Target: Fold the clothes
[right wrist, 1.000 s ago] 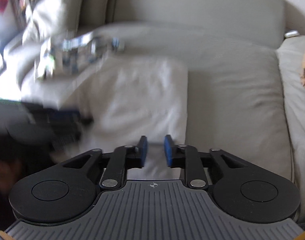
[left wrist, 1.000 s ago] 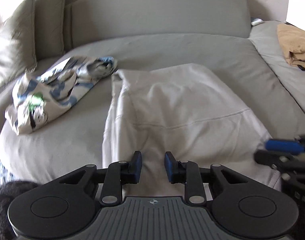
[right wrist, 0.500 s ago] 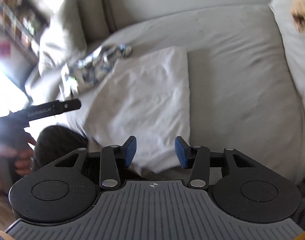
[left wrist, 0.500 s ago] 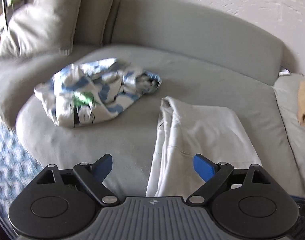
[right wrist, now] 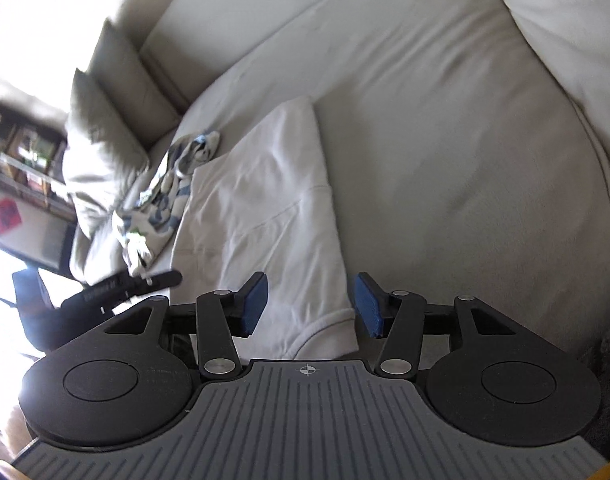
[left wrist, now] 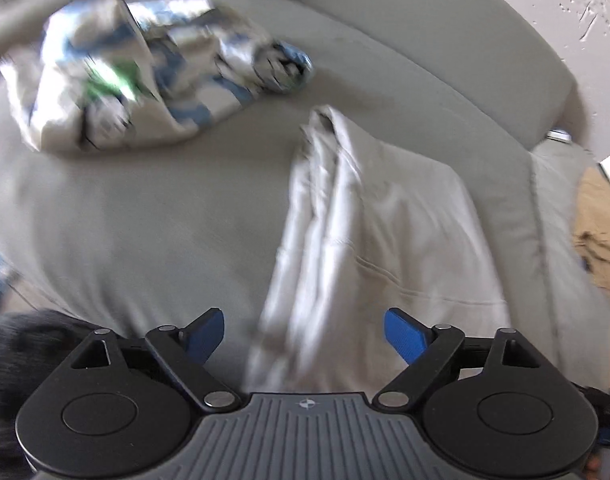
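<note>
Landmark: grey sofa seat (right wrist: 445, 152), broad and rounded at its front edge.

- White folded garment (right wrist: 265, 216): lies flat on the seat toward its front edge; its left side shows stacked layers (left wrist: 317, 216), and a seam runs across it.
- Blue-and-white patterned garment (left wrist: 145, 76): crumpled on the seat, just beyond the white garment's far left corner; not folded.
- Cushions (right wrist: 105, 128): propped at the seat's left end, behind the patterned garment.
- Tan cloth (left wrist: 597, 236): on the neighbouring seat to the right, well apart from the white garment.
- Left gripper (left wrist: 305, 332): above the white garment's near left edge, fingers (left wrist: 405, 336) spread wide, gripping nothing. The jaws have just eased slightly inward after swinging open.
- Right gripper (right wrist: 309, 304): above the garment's near right corner, fingers released after just opening further; cloth lies below the gap, untouched.
</note>
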Available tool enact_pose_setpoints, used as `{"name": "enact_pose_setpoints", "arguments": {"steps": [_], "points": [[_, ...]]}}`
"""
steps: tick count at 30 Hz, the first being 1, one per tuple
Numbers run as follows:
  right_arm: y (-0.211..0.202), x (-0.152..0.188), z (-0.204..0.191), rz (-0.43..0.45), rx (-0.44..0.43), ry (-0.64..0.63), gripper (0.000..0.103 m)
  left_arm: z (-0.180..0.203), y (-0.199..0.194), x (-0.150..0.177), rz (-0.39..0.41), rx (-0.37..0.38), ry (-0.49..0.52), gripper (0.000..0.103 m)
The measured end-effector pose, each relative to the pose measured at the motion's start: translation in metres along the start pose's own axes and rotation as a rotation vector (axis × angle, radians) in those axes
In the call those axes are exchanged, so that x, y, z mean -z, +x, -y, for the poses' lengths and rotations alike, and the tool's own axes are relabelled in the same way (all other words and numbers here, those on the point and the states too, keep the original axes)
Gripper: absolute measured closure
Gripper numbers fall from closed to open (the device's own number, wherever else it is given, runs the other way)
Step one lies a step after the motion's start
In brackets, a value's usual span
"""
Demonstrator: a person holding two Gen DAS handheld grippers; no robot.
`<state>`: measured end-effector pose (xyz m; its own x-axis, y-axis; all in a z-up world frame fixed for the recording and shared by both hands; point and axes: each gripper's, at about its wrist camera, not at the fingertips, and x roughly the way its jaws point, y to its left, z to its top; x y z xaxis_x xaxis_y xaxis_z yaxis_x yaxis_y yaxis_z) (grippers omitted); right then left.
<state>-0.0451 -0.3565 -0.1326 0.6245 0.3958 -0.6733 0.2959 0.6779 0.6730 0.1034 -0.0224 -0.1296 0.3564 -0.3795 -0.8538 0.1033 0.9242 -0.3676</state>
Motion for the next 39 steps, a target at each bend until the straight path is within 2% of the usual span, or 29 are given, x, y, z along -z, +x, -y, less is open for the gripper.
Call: {"name": "enact_pose_setpoints", "arguments": {"steps": [1,6,10,14,23,26,29,33,35,38,39], "points": [[0.002,-0.001,0.002,0.0,-0.005,0.015,0.048,-0.003,0.005,-0.001,-0.024,0.033,-0.015,0.022],[0.009,-0.005,0.004,-0.002,-0.001,0.03,0.048,-0.011,0.011,-0.004,-0.043,0.066,-0.046,0.023],[0.013,-0.006,0.007,-0.005,0.002,0.04,0.048,-0.007,0.011,-0.005,-0.093,0.079,0.017,0.023],[0.015,-0.008,0.007,-0.003,0.005,0.038,0.048,-0.007,0.016,-0.005,-0.176,0.166,0.013,0.025],[0.03,-0.026,0.015,-0.033,-0.027,0.038,0.048,-0.015,0.014,-0.011,-0.187,0.234,-0.081,0.031],[0.042,-0.038,0.017,-0.023,-0.039,0.052,0.048,-0.004,0.01,-0.008,-0.169,0.237,-0.04,0.031],[0.056,-0.047,0.016,-0.02,-0.042,0.054,0.048,0.018,0.013,-0.004,-0.143,0.15,0.076,0.032],[0.071,-0.055,0.005,-0.019,-0.03,0.003,0.048,0.053,0.017,0.012,-0.095,-0.004,0.235,0.032],[0.078,-0.058,-0.001,-0.004,-0.019,-0.031,0.048,0.067,0.016,0.02,-0.061,-0.066,0.281,0.037],[0.094,-0.066,-0.007,0.017,-0.014,-0.062,0.048,0.081,0.009,0.027,-0.003,-0.094,0.321,0.06],[0.099,-0.069,-0.011,0.018,-0.01,-0.072,0.048,0.085,0.006,0.029,0.015,-0.101,0.33,0.075]]}}
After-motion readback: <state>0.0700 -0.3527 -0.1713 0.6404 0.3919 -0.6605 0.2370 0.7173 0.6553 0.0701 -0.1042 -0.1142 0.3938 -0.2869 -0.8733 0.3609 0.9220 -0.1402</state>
